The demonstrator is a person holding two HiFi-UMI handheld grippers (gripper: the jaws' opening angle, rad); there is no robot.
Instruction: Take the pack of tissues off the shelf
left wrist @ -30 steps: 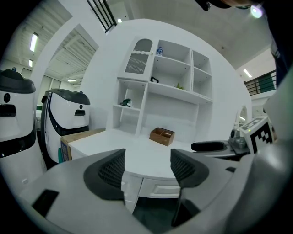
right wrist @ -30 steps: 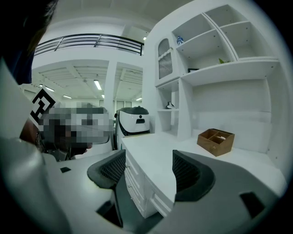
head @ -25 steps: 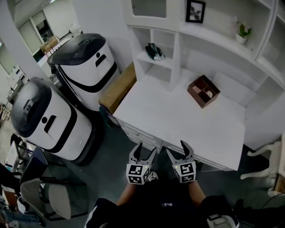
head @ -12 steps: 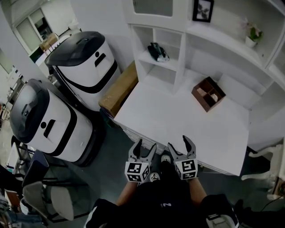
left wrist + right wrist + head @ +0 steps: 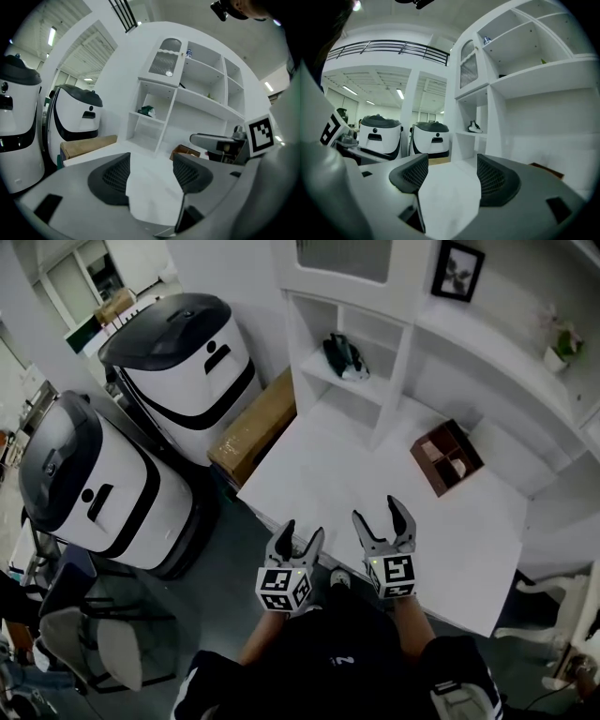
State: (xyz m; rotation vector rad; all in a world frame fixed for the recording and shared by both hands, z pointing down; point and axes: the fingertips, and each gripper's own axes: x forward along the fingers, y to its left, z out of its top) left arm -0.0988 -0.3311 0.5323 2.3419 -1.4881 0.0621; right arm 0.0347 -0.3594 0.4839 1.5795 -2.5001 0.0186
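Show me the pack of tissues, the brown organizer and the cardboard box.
pack of tissues (image 5: 343,356): head view, its middle.
brown organizer (image 5: 427,471): head view, its near side wall.
cardboard box (image 5: 255,426): head view, its top face.

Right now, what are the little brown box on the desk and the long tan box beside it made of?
Little brown box: probably wood, dark and matte, with thin divider walls. Long tan box: likely cardboard, dull tan with shiny tape.

Left gripper (image 5: 301,532), empty jaws apart but just closing slightly, hovers beside the empty, wide-jawed right gripper (image 5: 380,512).
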